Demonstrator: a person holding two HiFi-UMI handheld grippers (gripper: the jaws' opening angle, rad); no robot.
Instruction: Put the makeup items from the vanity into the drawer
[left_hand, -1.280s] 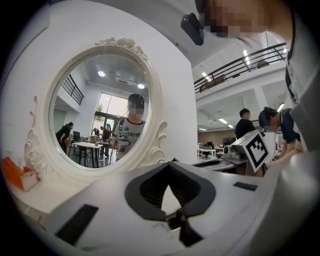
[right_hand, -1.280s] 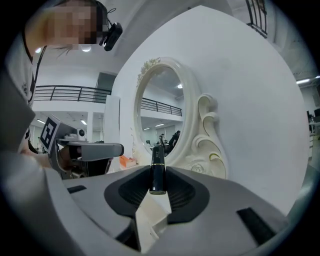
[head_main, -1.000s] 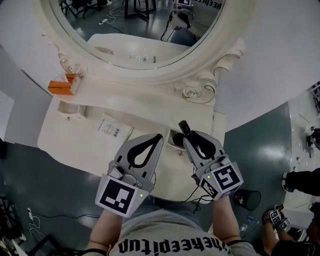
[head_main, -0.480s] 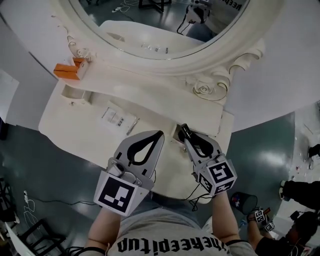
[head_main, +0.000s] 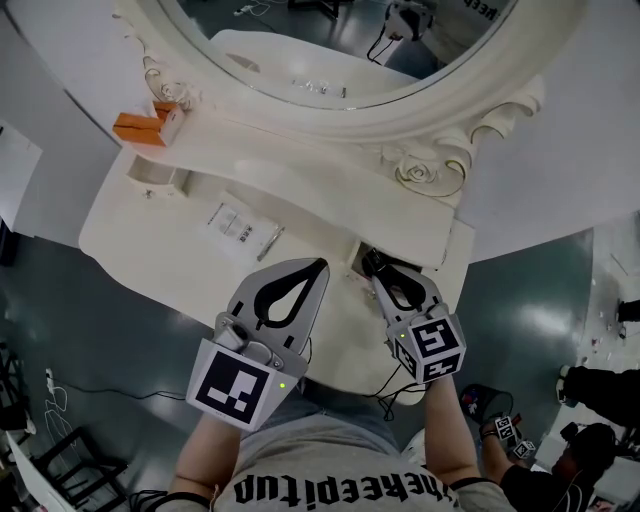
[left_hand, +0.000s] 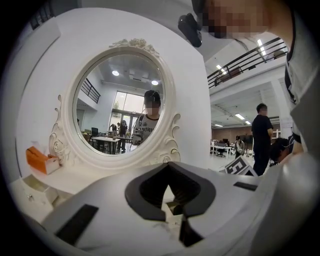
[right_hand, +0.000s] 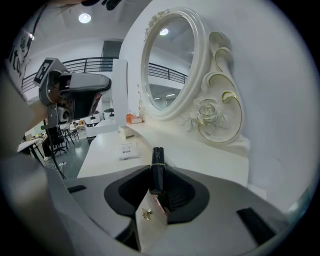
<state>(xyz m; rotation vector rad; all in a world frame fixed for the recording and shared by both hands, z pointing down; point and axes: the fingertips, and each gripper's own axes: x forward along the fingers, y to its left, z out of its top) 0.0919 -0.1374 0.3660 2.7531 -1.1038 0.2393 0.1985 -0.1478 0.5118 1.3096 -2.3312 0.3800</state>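
With the right gripper (head_main: 383, 275) pinching a black lipstick tube (right_hand: 158, 170) just above the small drawer (head_main: 357, 262) at the vanity's (head_main: 150, 240) right end, and the left gripper (head_main: 318, 268) closed empty, I'd worry the slim tube tilts and misses the narrow opening.

The white vanity (head_main: 140, 235) fills the upper frame, its oval mirror (head_main: 330, 40) set in a carved frame; an orange box (head_main: 138, 128) sits on the raised ledge at the left end; a small printed packet (head_main: 232, 222) lies flat on the tabletop; the left gripper (head_main: 320, 266), jaw tips together, hangs over the front edge; the right gripper (head_main: 380, 270) grips a dark tube (head_main: 372, 262) near the vanity's right end.
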